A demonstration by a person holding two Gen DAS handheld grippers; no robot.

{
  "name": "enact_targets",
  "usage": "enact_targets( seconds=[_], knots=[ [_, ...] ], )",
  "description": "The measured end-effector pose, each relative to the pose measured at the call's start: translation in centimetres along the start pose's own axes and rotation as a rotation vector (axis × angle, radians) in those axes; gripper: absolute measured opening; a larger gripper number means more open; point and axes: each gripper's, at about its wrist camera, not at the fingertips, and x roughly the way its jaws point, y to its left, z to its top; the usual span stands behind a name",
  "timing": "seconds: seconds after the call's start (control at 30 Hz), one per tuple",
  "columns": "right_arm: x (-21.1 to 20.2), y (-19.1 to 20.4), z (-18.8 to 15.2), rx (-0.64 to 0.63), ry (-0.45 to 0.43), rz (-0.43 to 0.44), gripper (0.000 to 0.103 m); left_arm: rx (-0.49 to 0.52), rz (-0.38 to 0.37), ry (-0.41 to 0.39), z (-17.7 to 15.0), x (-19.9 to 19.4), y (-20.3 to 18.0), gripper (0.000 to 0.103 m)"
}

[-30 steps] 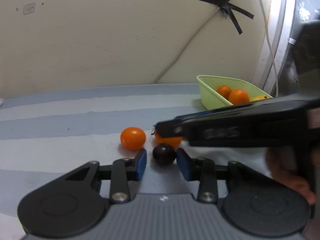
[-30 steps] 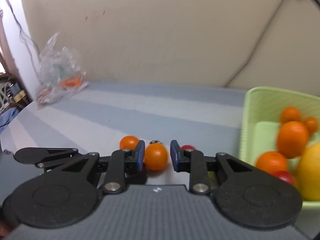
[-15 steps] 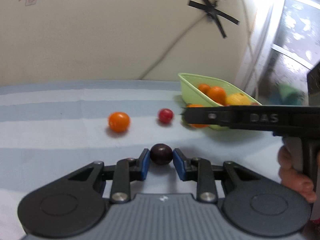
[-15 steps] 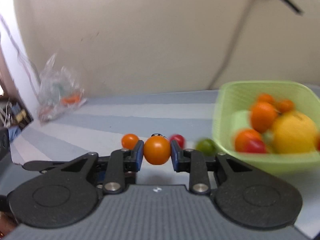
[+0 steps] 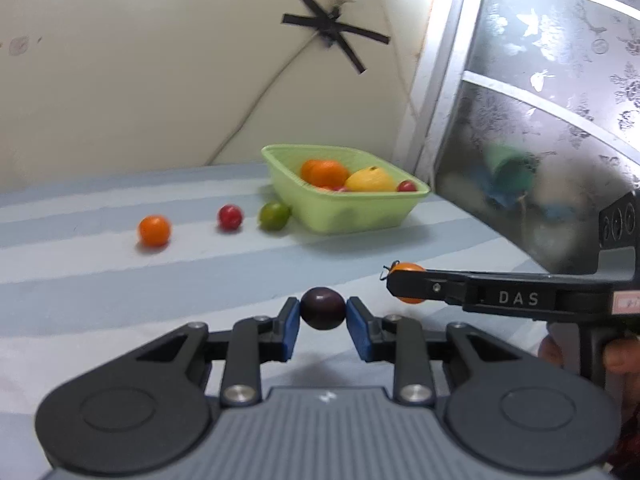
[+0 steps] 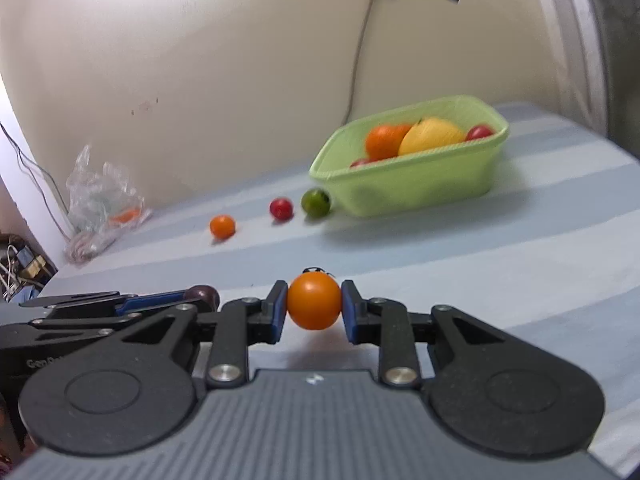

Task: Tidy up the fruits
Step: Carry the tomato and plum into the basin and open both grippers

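Gripping a dark purple fruit [image 5: 322,308], the left gripper [image 5: 322,312] sits low centre in the left wrist view, blue pads pinched tight on both sides of it, fruit lifted off the striped blue cloth [image 5: 100,280]. At right, the right gripper [image 5: 406,282] comes in from the frame edge, side-on, clamped on a small orange tomato [image 5: 408,268]; fingers of a hand [image 5: 616,356] wrap its handle at lower right. Mid-frame, a green basket [image 5: 360,216] holds oranges, a yellow fruit and red ones. Left of it on the cloth, in a row: green fruit [image 5: 274,216] just beside the basket, red fruit [image 5: 230,217], orange fruit [image 5: 154,231]. Black tape cross [image 5: 334,34] on the wall, upper centre.

Right wrist view: right gripper [image 6: 314,308] low centre, pads closed on the orange tomato [image 6: 314,306], held above the cloth [image 6: 520,260]. Left gripper [image 6: 192,300] pokes in at lower left with the purple fruit [image 6: 204,295] at its tip. Basket [image 6: 420,184] upper right, same fruit inside. Green fruit [image 6: 316,202] near its corner, then red [image 6: 281,209], then orange [image 6: 222,227] further left. Crumpled plastic bag [image 6: 102,196] at the left by the wall.
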Motion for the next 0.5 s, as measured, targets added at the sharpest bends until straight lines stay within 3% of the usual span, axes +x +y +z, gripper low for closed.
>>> enact_targets(
  seconds=[0.33,0.5],
  knots=[
    [-1.9,-2.6,0.4,0.062,-0.094,-0.021,0.031,0.016,-0.070,0.001,2.8,1.9,-3.1,0.026],
    [-2.0,-3.9,2.4,0.045,-0.150,-0.028,0.031,0.029,-0.075,-0.011,5.7,4.3,-3.6,0.026]
  ],
)
